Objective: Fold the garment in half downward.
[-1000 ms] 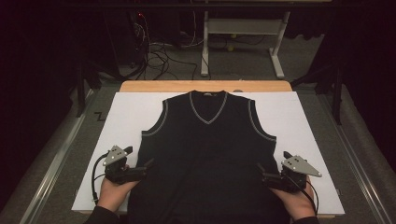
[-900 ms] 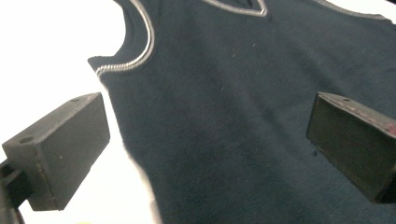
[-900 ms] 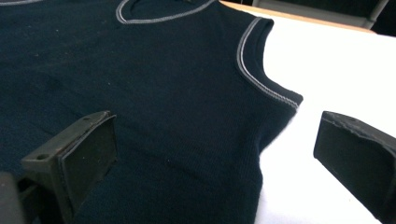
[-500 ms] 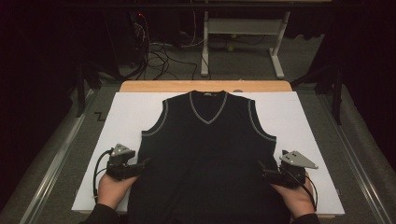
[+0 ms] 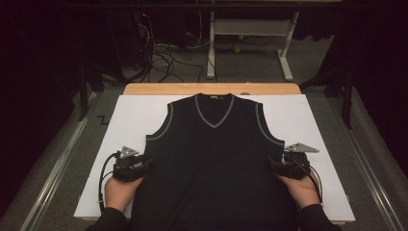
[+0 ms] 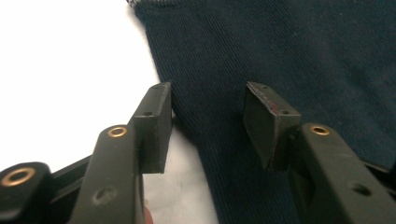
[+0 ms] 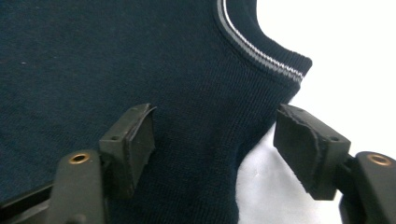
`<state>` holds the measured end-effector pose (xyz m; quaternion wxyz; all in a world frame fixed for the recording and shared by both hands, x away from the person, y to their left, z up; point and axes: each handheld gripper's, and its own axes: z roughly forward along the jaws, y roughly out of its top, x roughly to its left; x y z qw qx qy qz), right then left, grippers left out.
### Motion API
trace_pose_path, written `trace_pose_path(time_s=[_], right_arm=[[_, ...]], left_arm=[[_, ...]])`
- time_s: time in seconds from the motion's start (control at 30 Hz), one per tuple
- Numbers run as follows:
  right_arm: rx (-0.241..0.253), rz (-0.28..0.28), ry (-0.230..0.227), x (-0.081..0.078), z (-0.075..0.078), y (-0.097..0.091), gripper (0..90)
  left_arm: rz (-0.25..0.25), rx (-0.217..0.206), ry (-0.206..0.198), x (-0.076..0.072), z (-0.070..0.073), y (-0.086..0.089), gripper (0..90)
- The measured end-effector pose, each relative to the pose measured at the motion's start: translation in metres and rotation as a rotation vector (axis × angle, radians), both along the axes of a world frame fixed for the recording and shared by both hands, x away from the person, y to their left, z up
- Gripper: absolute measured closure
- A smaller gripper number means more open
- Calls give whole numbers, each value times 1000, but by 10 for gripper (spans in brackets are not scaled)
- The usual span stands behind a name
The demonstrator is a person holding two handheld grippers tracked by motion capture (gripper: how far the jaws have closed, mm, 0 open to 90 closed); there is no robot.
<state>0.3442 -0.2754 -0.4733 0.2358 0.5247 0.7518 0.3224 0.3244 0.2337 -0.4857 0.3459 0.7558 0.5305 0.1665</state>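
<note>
A dark navy sleeveless V-neck vest (image 5: 216, 159) with grey trim lies flat, front up, on a white board (image 5: 120, 115). My left gripper (image 5: 144, 166) sits at the vest's left side edge, below the armhole. In the left gripper view its jaws (image 6: 208, 121) straddle that edge of the vest (image 6: 280, 46); they have just been closing, and gaps still show beside both pads. My right gripper (image 5: 272, 166) is at the right side edge. Its jaws (image 7: 215, 140) also straddle the vest (image 7: 116, 56) just under the trimmed armhole (image 7: 266, 51), closing but still apart from the cloth.
The board lies on a wooden table (image 5: 211, 89). Metal rails (image 5: 53, 168) run along both sides of the table. Behind it on the floor are a white desk frame (image 5: 250, 29) and loose cables (image 5: 159, 48). Bare white board flanks the vest.
The right gripper has slid inward to the vest's right edge. The left gripper has barely shifted. The jaws of both grippers stand narrower than before.
</note>
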Motion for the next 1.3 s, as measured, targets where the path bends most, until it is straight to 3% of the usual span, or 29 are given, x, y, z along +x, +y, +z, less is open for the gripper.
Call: trace_pose_path(time_s=[0.13, 0.27, 0.3, 0.33, 0.4, 0.43, 0.47, 0.67, 0.87, 1.0, 1.3], right_arm=[[-5, -1, 17, 1, 0, 0, 371], [1, 15, 20, 0, 0, 1, 499], [1, 15, 19, 0, 1, 2, 543], [3, 29, 14, -1, 1, 2, 657], [8, 34, 15, -1, 1, 3, 707], [12, 52, 18, -1, 1, 4, 794], [4, 63, 16, -1, 1, 5, 814], [-12, 75, -11, 1, 2, 5, 830], [27, 67, -84, 2, 9, 0, 833], [25, 68, -127, 7, 16, 1, 833], [53, 75, -178, -3, 25, -4, 833]], left_arm=[[4, -15, 5, 3, 0, 1, 552], [1, -25, 7, 4, 0, 2, 637], [-5, -27, 6, 5, -1, 2, 664], [-27, -30, 8, 7, 0, 1, 718], [-34, -31, 10, 8, 0, 1, 762], [-39, -34, 11, 9, 0, 1, 778], [-45, -41, 11, 11, 0, 0, 788], [-39, -40, -25, 9, 2, 2, 808], [-19, -87, -74, 10, 9, 8, 812], [-5, -106, -124, 10, 16, 13, 812], [-31, -122, -180, -2, 29, 17, 813]])
